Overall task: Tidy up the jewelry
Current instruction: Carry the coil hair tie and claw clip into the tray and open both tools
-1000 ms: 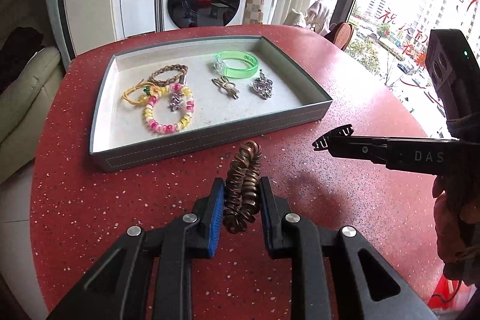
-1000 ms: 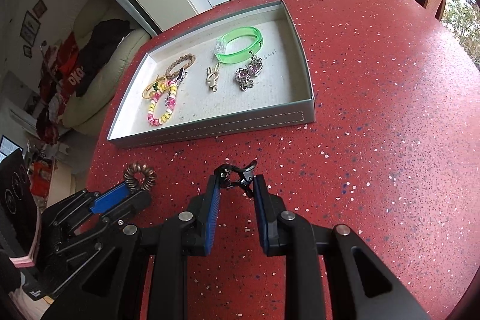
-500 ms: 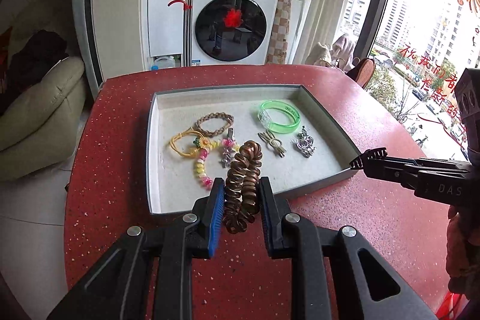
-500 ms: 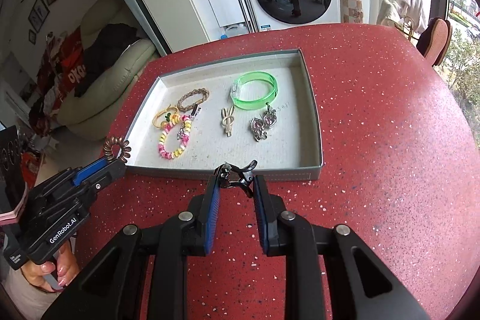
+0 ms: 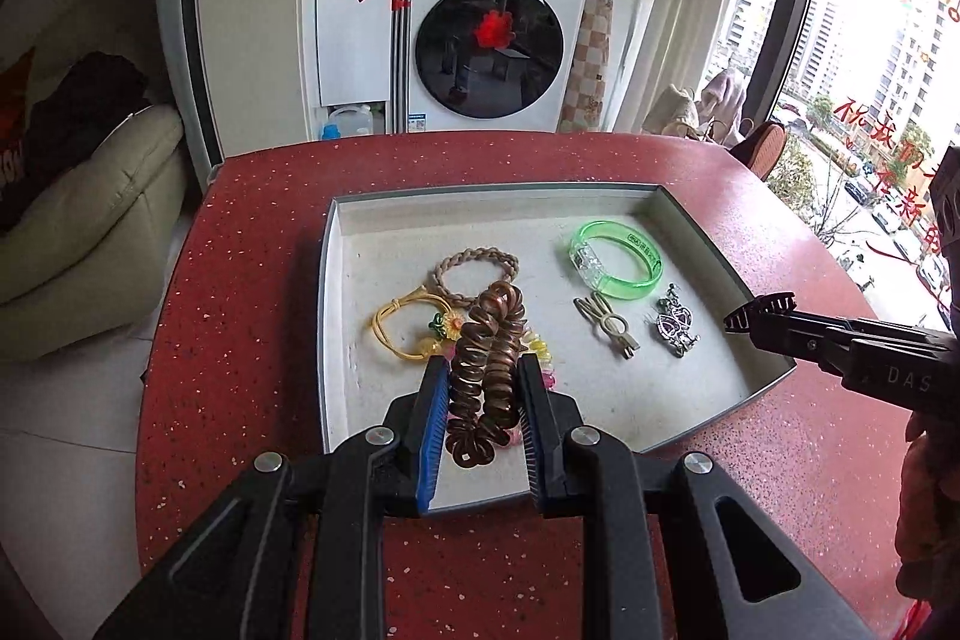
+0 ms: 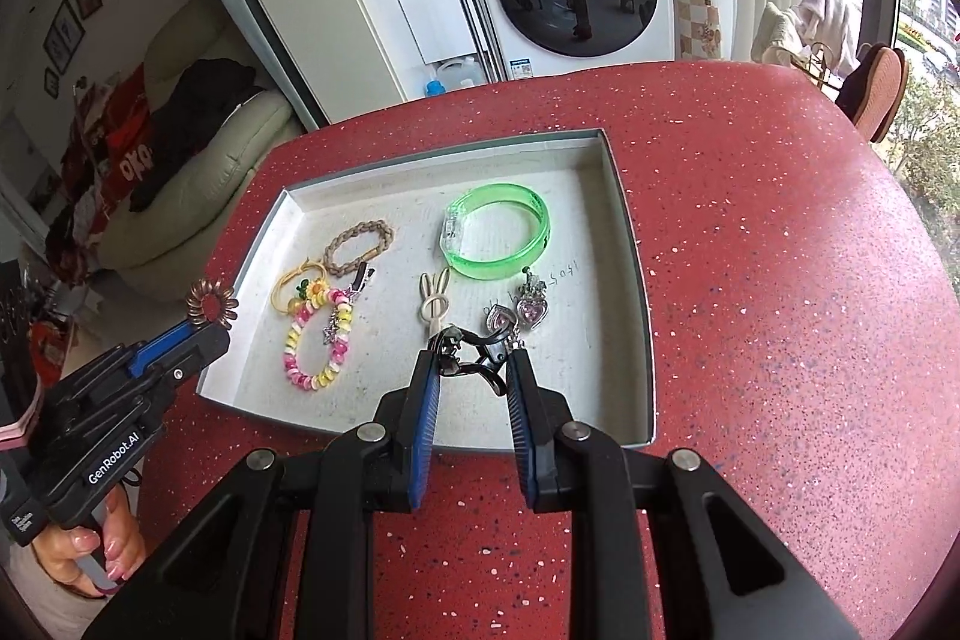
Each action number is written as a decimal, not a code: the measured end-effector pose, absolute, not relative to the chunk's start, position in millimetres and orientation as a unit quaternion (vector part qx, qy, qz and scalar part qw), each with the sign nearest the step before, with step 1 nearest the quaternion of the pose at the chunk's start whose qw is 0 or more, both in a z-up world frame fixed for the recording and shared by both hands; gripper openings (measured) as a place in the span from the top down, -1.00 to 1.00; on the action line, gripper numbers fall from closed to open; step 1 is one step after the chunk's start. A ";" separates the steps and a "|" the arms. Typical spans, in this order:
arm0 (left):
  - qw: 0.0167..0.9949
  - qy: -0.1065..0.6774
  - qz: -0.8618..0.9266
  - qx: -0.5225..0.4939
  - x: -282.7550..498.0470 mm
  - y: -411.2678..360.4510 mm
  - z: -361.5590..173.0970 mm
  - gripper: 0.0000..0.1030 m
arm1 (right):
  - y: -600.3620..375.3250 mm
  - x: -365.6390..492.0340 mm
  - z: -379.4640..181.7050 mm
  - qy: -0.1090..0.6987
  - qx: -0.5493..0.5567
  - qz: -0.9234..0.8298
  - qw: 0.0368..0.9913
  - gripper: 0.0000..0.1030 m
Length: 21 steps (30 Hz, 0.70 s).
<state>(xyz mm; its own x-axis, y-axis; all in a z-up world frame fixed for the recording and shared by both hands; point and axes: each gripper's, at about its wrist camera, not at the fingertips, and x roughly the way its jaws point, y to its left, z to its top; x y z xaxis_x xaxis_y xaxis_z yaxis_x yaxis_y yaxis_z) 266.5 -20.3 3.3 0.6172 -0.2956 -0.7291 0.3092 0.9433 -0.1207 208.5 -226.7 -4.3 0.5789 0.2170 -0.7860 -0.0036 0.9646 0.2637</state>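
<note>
While most pieces already lie in the tray (image 5: 336, 340), we carry the last two above it: left gripper (image 5: 483, 388) clamped on the spiral hair tie (image 5: 486, 370), right gripper (image 6: 471, 370) pinching a black clip (image 6: 474, 358), both unplaced

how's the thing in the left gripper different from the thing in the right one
The left hand-held gripper is shut on a brown spiral hair tie; the right hand-held gripper is shut on a black hair claw clip. The spiral hair tie is a coppery, glossy coil squeezed into a long loop; the claw clip is dark, angular and rigid-looking. The hair tie fills the gap between its fingers and stands well above them; the clip is pinched only at the fingertips. Both hang above the grey tray.
</note>
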 end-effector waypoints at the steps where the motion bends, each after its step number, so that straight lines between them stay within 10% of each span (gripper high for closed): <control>1: 0.899 0.405 -0.167 0.010 268.5 -20.7 1.5 0.21 | -227.4 210.7 -5.4 0.454 0.117 0.062 0.881 0.52; 21: 0.892 0.425 -0.151 0.013 298.1 -31.4 -23.0 0.21 | -236.1 245.7 -23.1 0.457 0.103 0.040 0.883 0.52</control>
<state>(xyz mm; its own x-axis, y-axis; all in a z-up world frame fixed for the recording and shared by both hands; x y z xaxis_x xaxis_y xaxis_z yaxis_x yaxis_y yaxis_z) 298.1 -31.4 -23.0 0.5924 -0.2582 -0.7631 0.2804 0.9541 -0.1051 245.7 -236.1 -23.1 0.5793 0.1643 -0.7984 0.0236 0.9757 0.2179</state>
